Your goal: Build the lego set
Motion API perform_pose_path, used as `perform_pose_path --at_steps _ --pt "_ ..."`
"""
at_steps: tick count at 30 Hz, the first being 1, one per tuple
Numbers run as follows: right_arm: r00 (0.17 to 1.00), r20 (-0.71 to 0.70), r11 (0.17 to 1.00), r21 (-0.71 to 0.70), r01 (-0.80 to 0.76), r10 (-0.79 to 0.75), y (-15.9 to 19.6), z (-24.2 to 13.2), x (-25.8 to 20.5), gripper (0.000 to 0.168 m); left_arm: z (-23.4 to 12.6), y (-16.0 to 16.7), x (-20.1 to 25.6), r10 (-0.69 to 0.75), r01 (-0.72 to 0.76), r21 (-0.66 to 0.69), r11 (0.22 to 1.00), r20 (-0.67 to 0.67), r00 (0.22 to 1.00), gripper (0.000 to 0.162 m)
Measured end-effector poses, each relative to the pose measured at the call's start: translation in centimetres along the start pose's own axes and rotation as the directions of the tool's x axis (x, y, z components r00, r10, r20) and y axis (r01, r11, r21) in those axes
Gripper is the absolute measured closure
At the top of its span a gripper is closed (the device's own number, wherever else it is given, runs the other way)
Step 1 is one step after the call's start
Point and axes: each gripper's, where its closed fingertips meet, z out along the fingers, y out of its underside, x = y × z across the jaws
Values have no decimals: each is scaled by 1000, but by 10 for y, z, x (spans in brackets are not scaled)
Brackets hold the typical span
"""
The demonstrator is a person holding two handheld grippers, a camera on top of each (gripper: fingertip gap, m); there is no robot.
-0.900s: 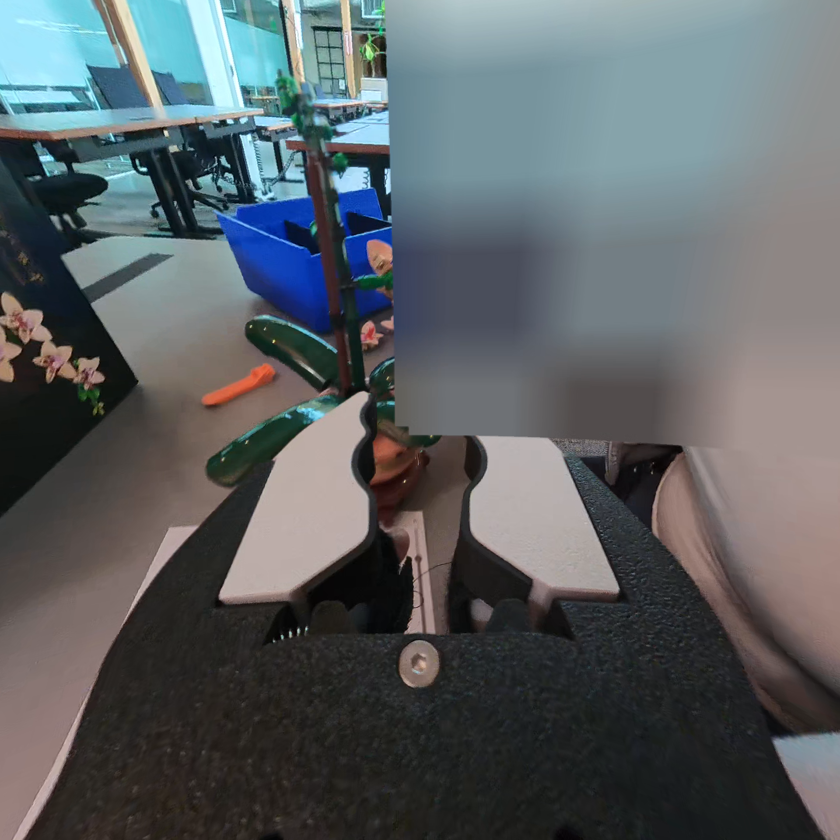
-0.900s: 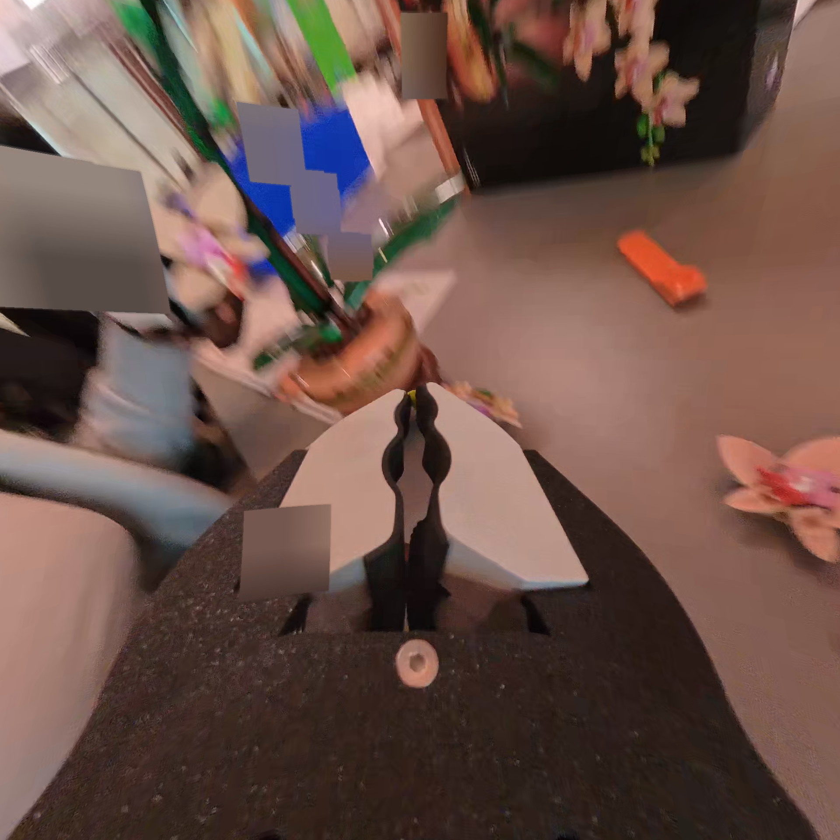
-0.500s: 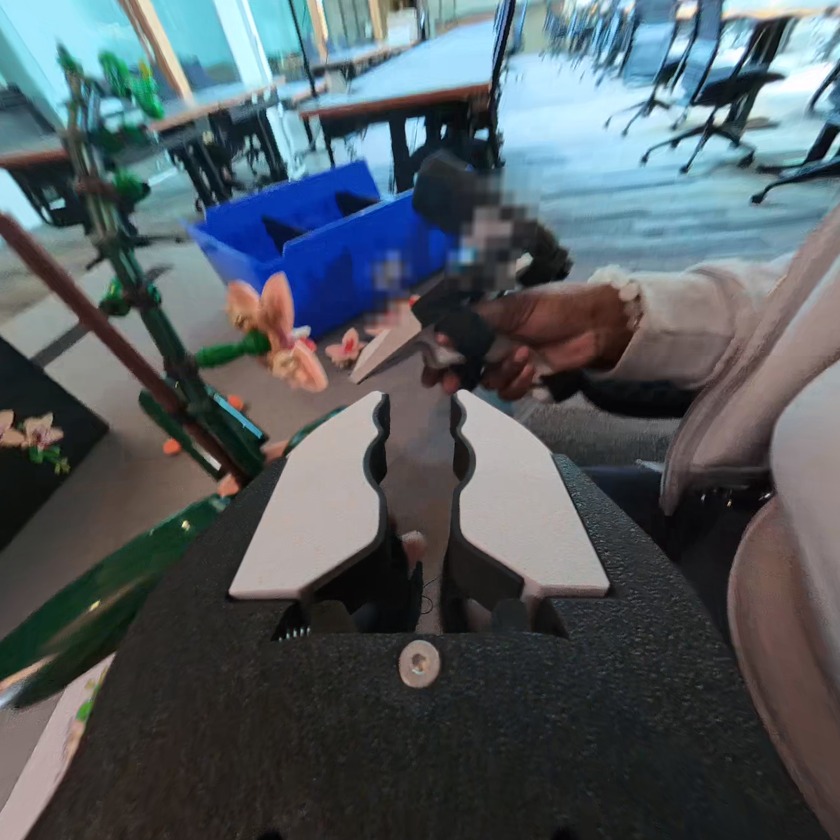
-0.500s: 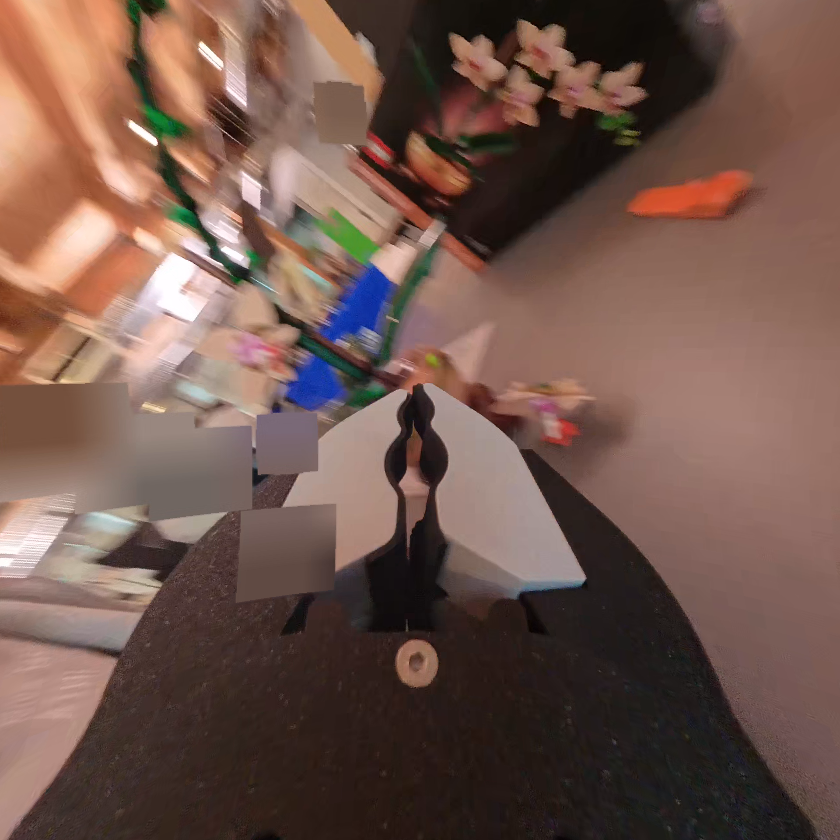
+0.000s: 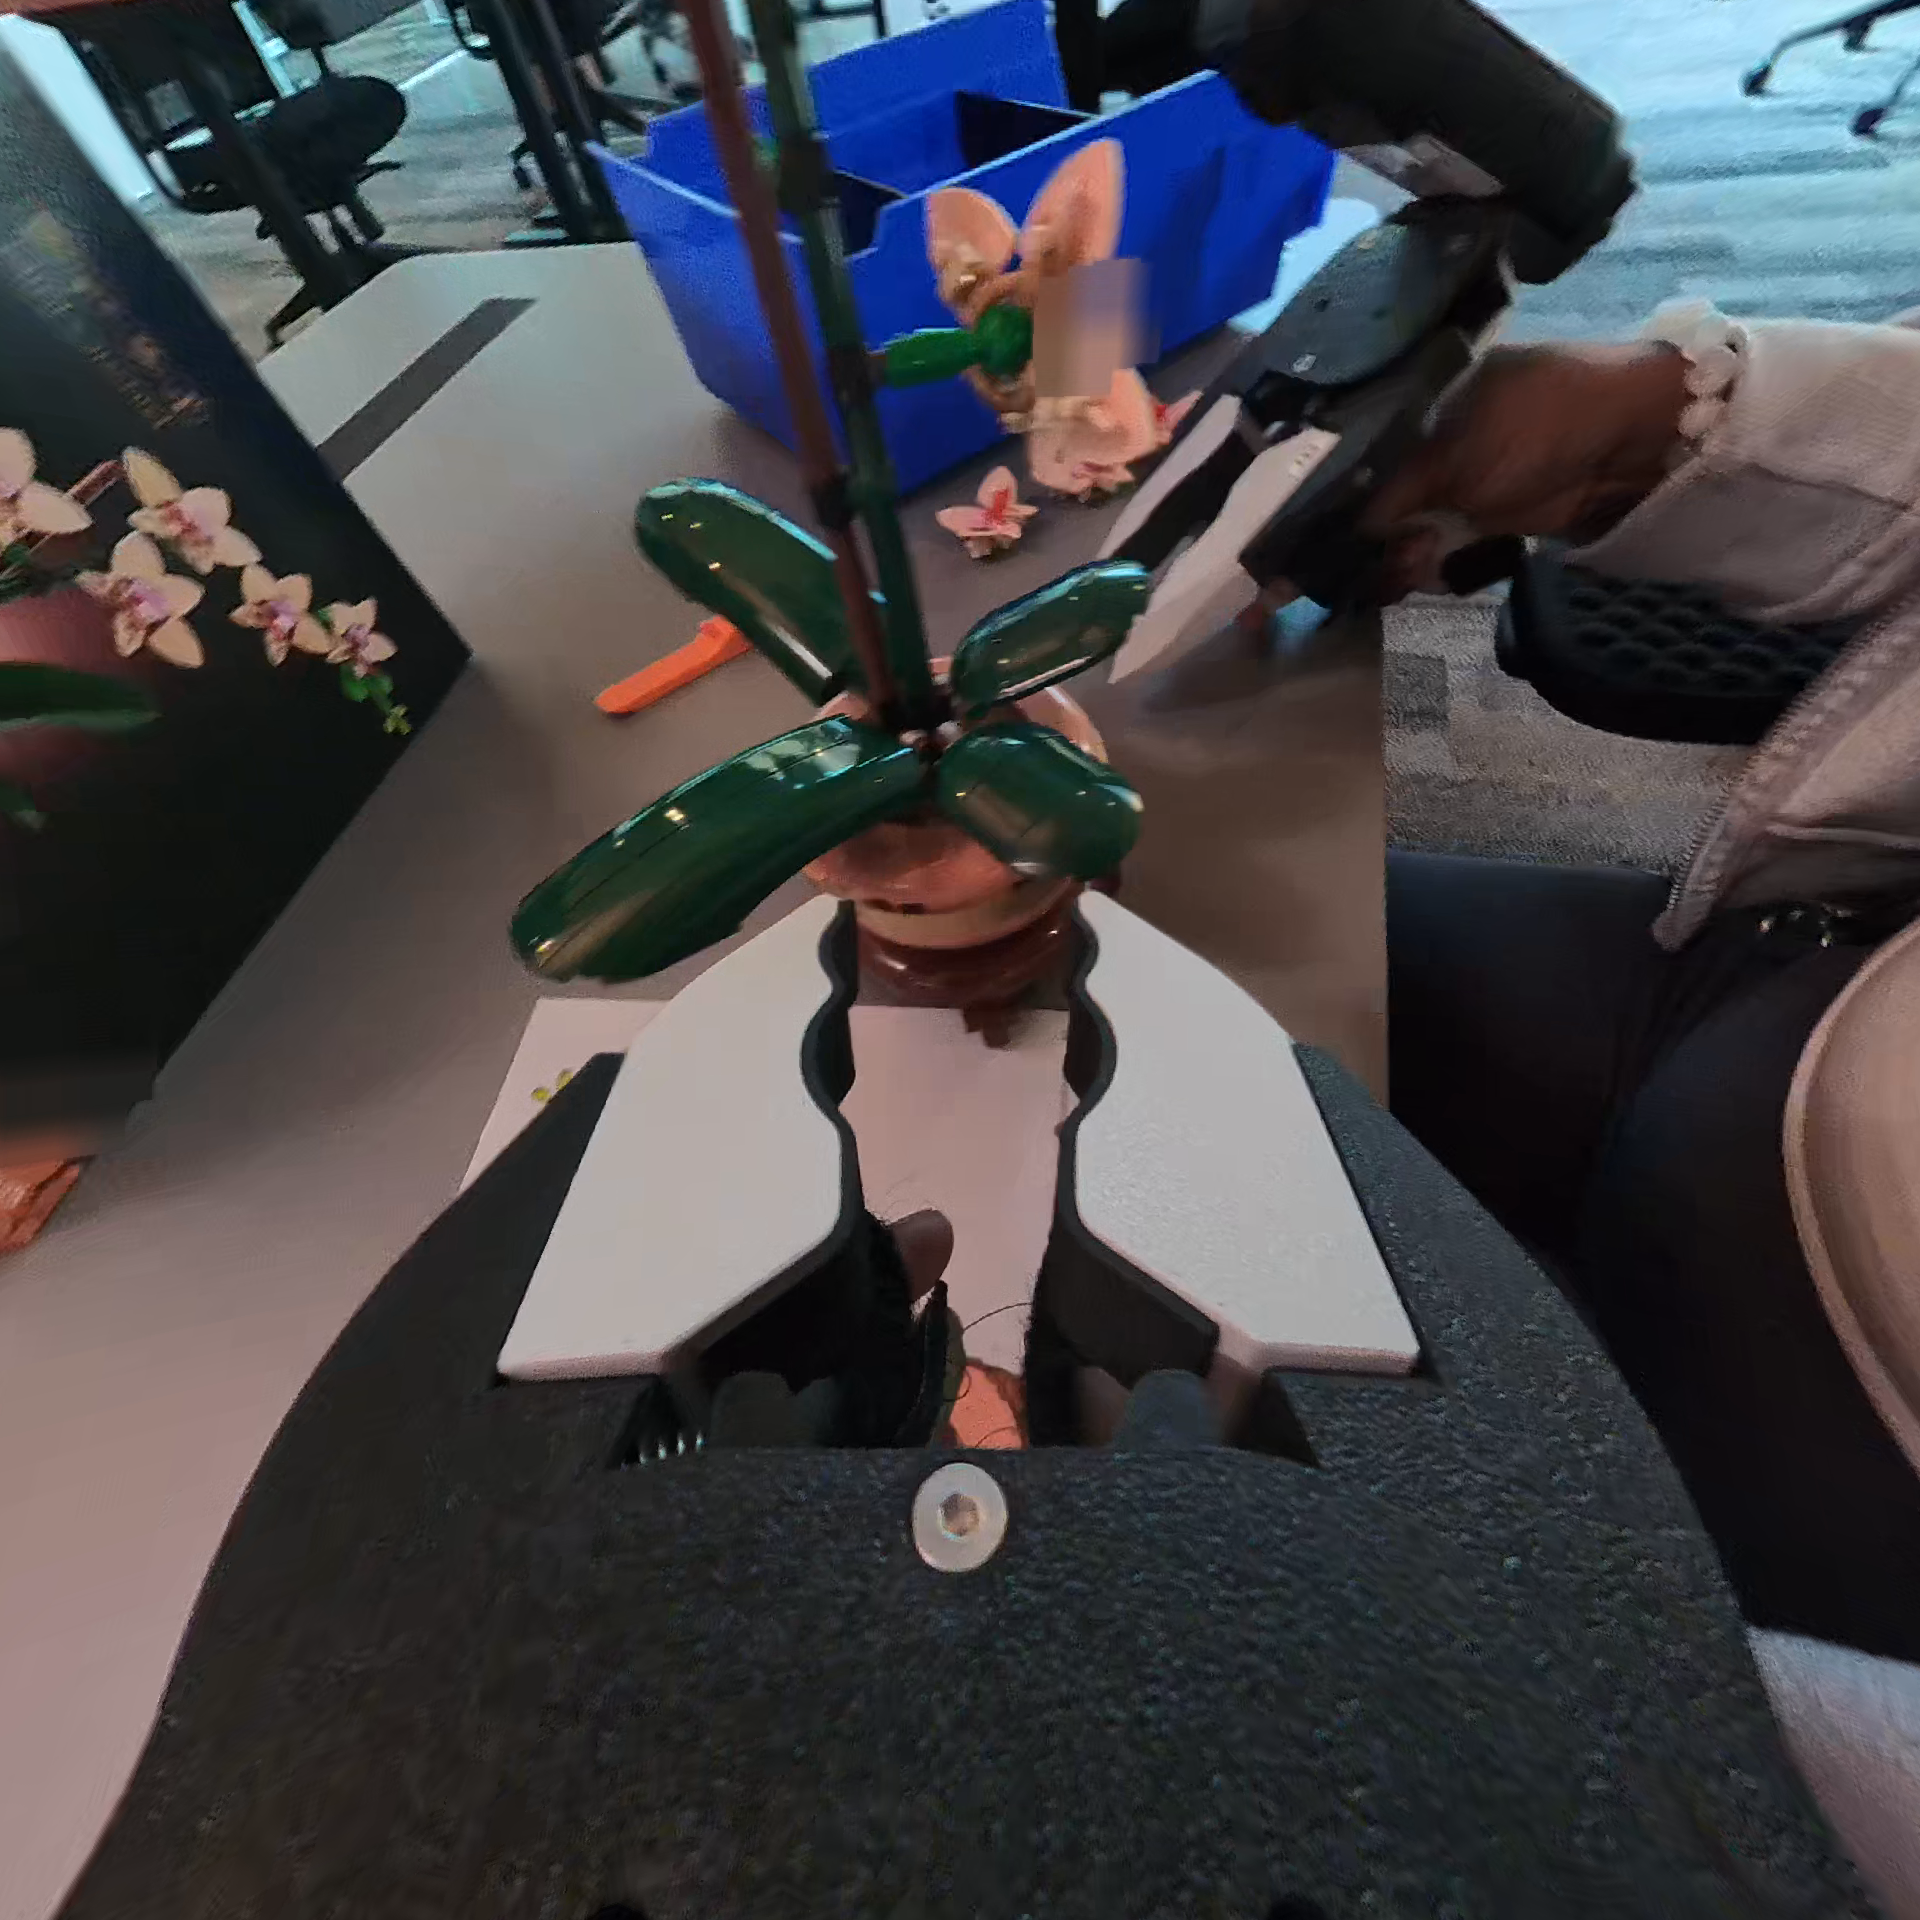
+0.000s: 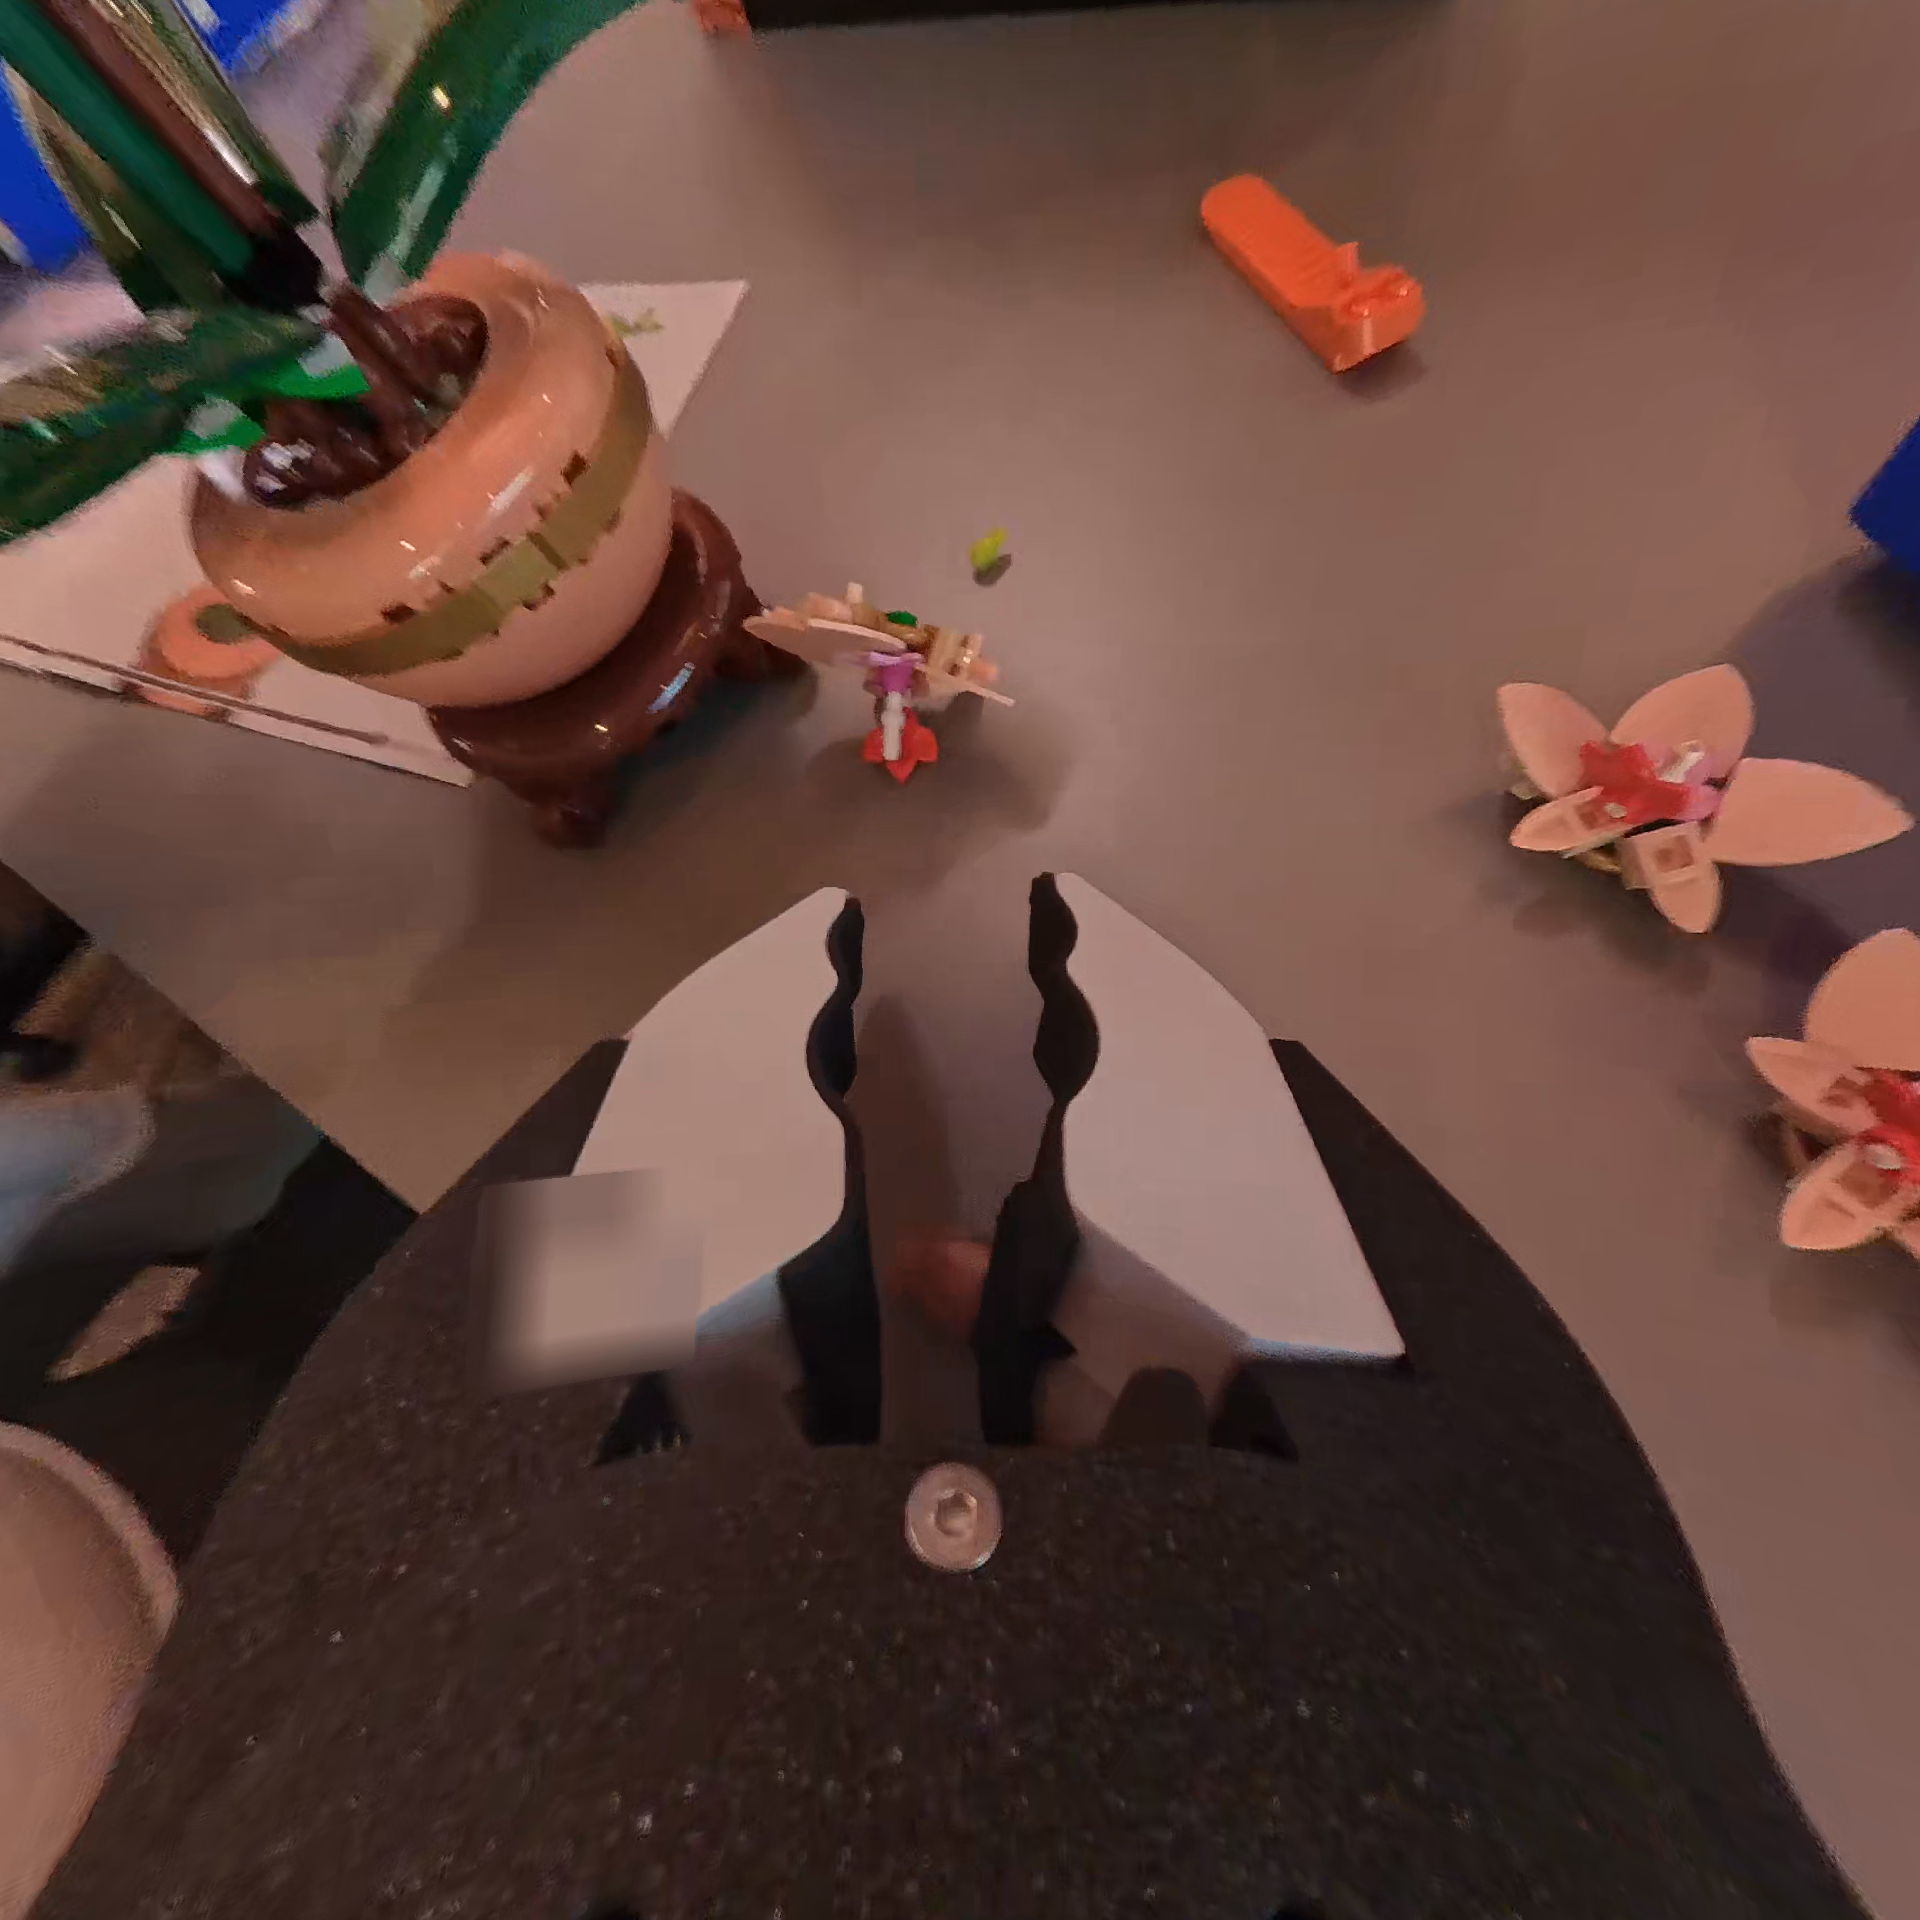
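Observation:
The lego orchid stands on the table: a pink pot (image 5: 940,868) on a brown base (image 5: 961,961), with dark green leaves (image 5: 717,847) and tall stems (image 5: 821,260). One pink flower (image 5: 1039,223) sits on a side branch. My left gripper (image 5: 958,935) is open, its tips on either side of the brown base; I cannot tell if they touch it. My right gripper (image 6: 945,904) is open and empty, above the table, facing a small part-built flower (image 6: 894,675) beside the pot (image 6: 436,520). It also shows in the left wrist view (image 5: 1127,608), right of the leaves.
Loose pink flowers (image 6: 1704,790) (image 6: 1860,1132) lie on the right, with one more (image 5: 987,509) near the blue bin (image 5: 935,135). An orange brick separator (image 6: 1309,270) lies farther off. A tiny green piece (image 6: 989,545), a white booklet (image 6: 644,343) under the pot, and a black box (image 5: 156,623) on the left. The tips of one gripper are about 20 centimeters away from the tips of the other. The pink pot (image 5: 940,868) sits 4 centimeters or so from the ends of my left fingers.
My left gripper swung back to the pot base and its jaws stand wider. My right gripper went from shut to open and now looks down at the table beside the pot.

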Motion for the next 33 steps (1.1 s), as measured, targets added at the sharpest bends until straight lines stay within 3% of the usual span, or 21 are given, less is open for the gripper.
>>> perform_pose_path --at_steps 5,7,9,12,18,22,27,31,33 --pt "989 -84 992 15 127 -125 -5 -4 3 117 -6 -2 -24 -136 128 83 988 99 986 116" --pt "982 -113 988 15 155 -152 -6 -5 5 106 -9 -4 -31 -181 162 140 977 138 974 93" --pt "970 -154 982 -12 187 -186 -2 -7 10 98 -15 -1 -37 -229 196 180 964 183 956 81" --pt "965 -169 980 -26 198 -200 2 -9 14 97 -25 14 -39 -301 261 191 946 226 926 72" --pt "968 -161 982 -18 190 -190 1 -10 15 101 -34 45 -31 -381 341 182 922 278 882 76" --pt "966 -161 979 -16 201 -201 -1 -9 13 103 -28 45 -29 -365 330 164 930 290 885 86" --pt "973 -149 984 -7 177 -176 0 -7 10 96 -25 44 -24 -287 255 142 957 312 906 161" --pt "971 -163 985 -9 174 -173 0 -13 18 98 -23 63 -27 -293 301 35 953 355 888 162" --pt "970 -164 984 0 179 -177 -2 -19 22 111 -23 62 -27 -304 308 47 950 354 884 162"
